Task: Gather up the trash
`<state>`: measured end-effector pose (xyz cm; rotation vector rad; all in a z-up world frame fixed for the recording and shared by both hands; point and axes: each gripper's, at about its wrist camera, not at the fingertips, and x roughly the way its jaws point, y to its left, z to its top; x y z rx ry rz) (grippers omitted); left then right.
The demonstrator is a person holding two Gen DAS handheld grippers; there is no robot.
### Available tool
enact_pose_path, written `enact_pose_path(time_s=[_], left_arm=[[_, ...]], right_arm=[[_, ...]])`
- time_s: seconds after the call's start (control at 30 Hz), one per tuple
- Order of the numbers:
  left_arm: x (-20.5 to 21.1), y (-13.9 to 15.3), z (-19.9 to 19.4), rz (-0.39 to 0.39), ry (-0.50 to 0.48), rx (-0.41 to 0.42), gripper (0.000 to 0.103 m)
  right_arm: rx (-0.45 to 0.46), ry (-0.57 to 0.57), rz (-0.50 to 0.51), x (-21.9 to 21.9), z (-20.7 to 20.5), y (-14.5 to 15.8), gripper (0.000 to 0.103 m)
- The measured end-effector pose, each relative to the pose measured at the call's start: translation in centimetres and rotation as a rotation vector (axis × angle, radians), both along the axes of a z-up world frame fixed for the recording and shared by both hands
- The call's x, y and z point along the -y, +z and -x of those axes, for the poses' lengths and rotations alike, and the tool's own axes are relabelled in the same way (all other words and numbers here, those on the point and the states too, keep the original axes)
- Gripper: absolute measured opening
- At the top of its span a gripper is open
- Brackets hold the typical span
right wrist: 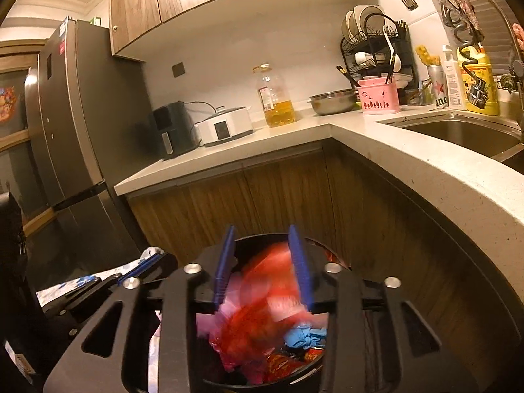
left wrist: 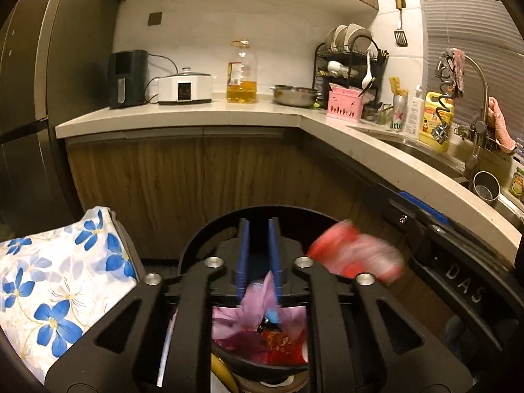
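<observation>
A round black trash bin (right wrist: pixel 262 380) stands on the floor below the pale stone counter (right wrist: pixel 376 150), already holding crumpled pink, purple and red wrappers and a blue scrap. Above its mouth the right claw (right wrist: pixel 262 268) is seen with its blue fingers parted; a blurred red plastic bag (right wrist: pixel 262 298) appears between and beneath them, seemingly not pressed by the pads, so it is judged to be released and dropping into the bin. In the left wrist view the same bag shows as a red smear to the right of the left claw (left wrist: pixel 259 255), whose fingers stand only slightly apart with nothing gripped; a purple wrapper (left wrist: pixel 262 298) lies below them in the bin.

For the drop to be done well, the right claw is best kept centred over the opening until the bag has fallen clear of the rim. A floral blue-and-white cloth (left wrist: pixel 59 278) beside the bin should be avoided.
</observation>
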<state>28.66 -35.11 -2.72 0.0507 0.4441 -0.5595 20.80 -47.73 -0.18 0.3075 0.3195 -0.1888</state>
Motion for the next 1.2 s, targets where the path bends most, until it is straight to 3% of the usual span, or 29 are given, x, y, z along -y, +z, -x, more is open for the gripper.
enact_pose_path(time_s=[0.1, 0.2, 0.4, 0.5, 0.7, 0.8, 1.0, 1.2], left_arm=[[-0.6, -0.2, -0.1, 0.009, 0.018, -0.010, 0.047], [-1.4, -0.3, 0.1, 0.007, 0.055, -0.005, 0.060], [-3.5, 0.1, 1.5, -0.066, 0.181, 0.040, 0.076], [-4.9, 0.4, 3.0, -0.095, 0.231, 0.069, 0.080], [-8.5, 1.5, 6.2, -0.115, 0.313, 0.094, 0.087], [-10.7, 1.9, 8.1, -0.115, 0.359, 0.100, 0.090], [-14.8, 2.2, 11.8, -0.126, 0.433, 0.101, 0.096], [-18.3, 2.5, 15.3, -0.096, 0.450, 0.081, 0.097]], right_arm=[[0.003, -0.008, -0.017, 0.3, 0.4, -0.1, 0.052], [-0.002, -0.018, -0.020, 0.4, 0.9, -0.2, 0.061], [-0.033, -0.037, 0.019, -0.8, 2.4, -0.3, 0.077], [-0.053, -0.028, 0.060, -2.1, 3.4, -0.1, 0.086], [-0.075, -0.022, 0.138, -4.6, 5.7, 0.7, 0.089], [-0.065, 0.003, 0.153, -6.0, 7.1, 1.2, 0.097], [-0.060, 0.016, 0.232, -9.6, 9.8, 2.4, 0.097], [-0.063, 0.032, 0.258, -13.1, 13.1, 3.3, 0.097]])
